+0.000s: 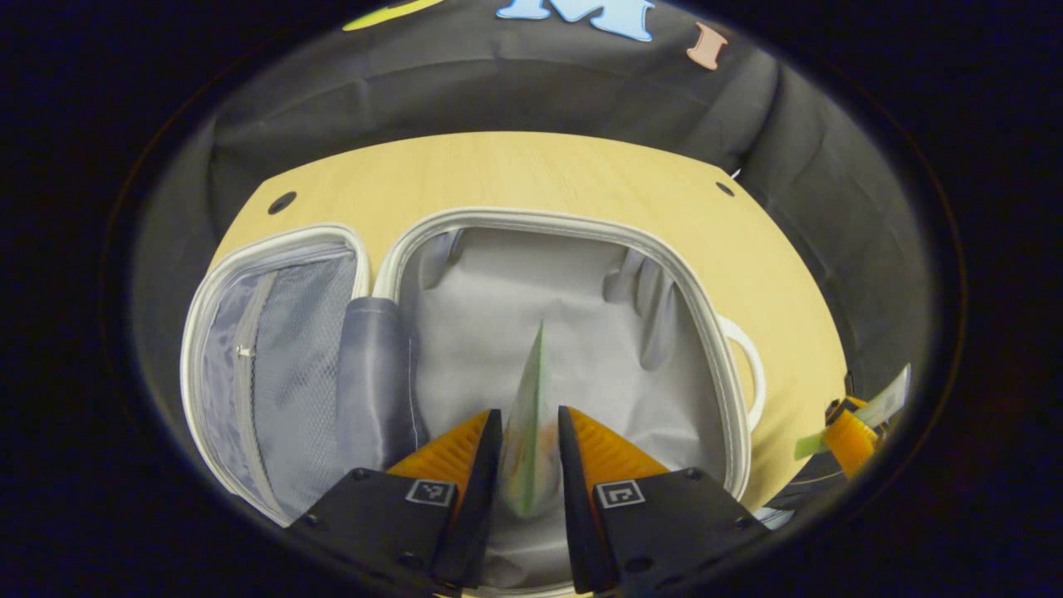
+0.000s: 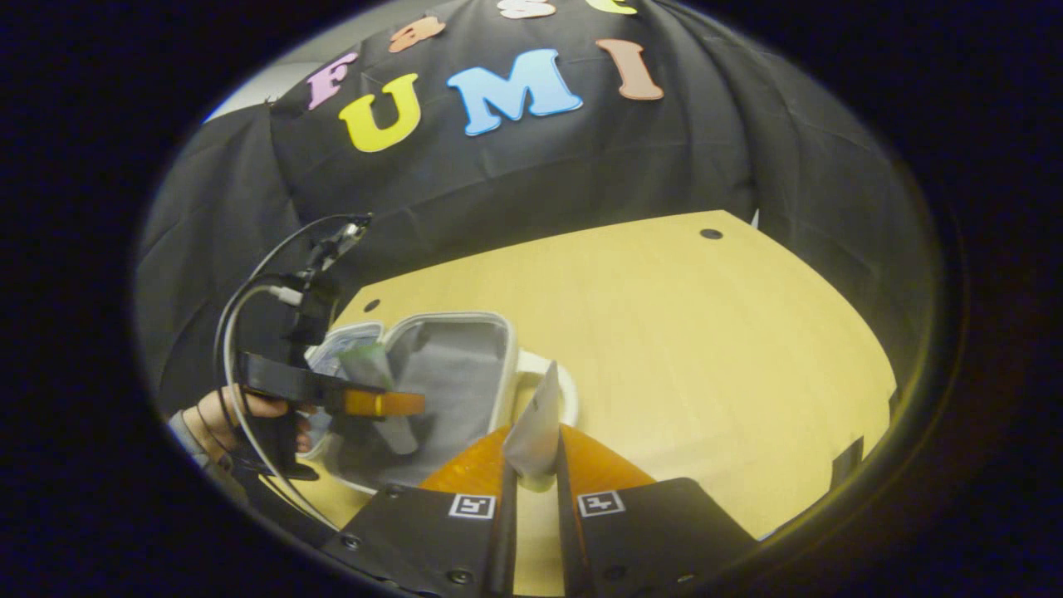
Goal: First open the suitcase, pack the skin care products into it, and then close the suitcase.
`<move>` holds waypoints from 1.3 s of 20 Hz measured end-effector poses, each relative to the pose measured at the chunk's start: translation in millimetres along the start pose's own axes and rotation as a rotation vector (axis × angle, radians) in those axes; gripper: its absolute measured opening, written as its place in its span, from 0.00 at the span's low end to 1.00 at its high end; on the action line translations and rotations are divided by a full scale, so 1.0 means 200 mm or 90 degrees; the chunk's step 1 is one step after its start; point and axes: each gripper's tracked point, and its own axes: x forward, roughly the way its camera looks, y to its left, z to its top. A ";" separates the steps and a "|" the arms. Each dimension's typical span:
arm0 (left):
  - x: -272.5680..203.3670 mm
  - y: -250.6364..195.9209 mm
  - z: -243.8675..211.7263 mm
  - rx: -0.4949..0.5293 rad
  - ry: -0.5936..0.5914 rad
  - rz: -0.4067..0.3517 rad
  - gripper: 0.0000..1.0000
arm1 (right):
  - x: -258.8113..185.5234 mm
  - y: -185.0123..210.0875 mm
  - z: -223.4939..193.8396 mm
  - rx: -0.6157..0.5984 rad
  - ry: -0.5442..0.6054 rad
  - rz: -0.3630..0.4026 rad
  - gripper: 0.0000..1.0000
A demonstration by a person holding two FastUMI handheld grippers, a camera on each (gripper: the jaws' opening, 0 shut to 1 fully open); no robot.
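Observation:
The white suitcase (image 1: pixel 581 226) lies open on the wooden table (image 1: pixel 540 174), its mesh-pocket lid (image 1: pixel 291 332) to the left and the grey-lined main half to the right. My left gripper (image 1: pixel 529 413) is shut on a green tube (image 1: pixel 531 390), held edge-on above the grey lining. At the far right edge, beside the suitcase, is my right gripper (image 1: pixel 847 436) with a pale tube (image 1: pixel 887 401). In the right gripper view my right gripper (image 2: pixel 533 444) is shut on that pale tube (image 2: pixel 538 415), just right of the suitcase (image 2: pixel 465 365). A hand (image 2: pixel 216 415) holds the left gripper (image 2: pixel 386 404) over it.
A white carry handle (image 1: pixel 751 365) sticks out of the suitcase's right side, close to the right gripper. Bare tabletop (image 2: pixel 706 349) stretches to the right and behind. Black cloth walls surround the table. Cables loop from the left gripper's body.

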 end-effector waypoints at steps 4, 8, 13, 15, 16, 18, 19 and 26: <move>-0.14 0.02 0.08 -0.025 -0.070 -0.019 0.78 | 0.09 0.23 0.00 -0.019 0.028 0.054 0.21; -0.44 0.12 0.15 -0.008 -0.165 -0.004 0.82 | 0.29 0.35 -0.07 -0.042 0.086 0.081 0.17; -0.76 0.42 0.18 -0.026 -0.243 0.077 0.87 | 0.49 0.38 -0.19 -0.073 0.147 0.083 0.22; -0.84 0.62 0.14 -0.039 -0.252 0.135 0.87 | 0.54 0.38 -0.22 -0.079 0.164 0.077 0.23; -0.88 0.69 0.12 -0.049 -0.253 0.156 0.86 | 0.55 0.38 -0.23 -0.078 0.166 0.077 0.25; -0.93 0.83 0.08 -0.074 -0.252 0.181 0.86 | 0.57 0.39 -0.19 -0.075 0.154 0.075 0.25; -0.95 0.90 0.06 -0.088 -0.256 0.193 0.87 | 0.56 0.38 -0.18 -0.074 0.145 0.073 0.29; -1.04 1.32 0.02 -0.148 -0.261 0.252 0.87 | 0.40 0.35 0.05 -0.116 0.030 0.054 0.92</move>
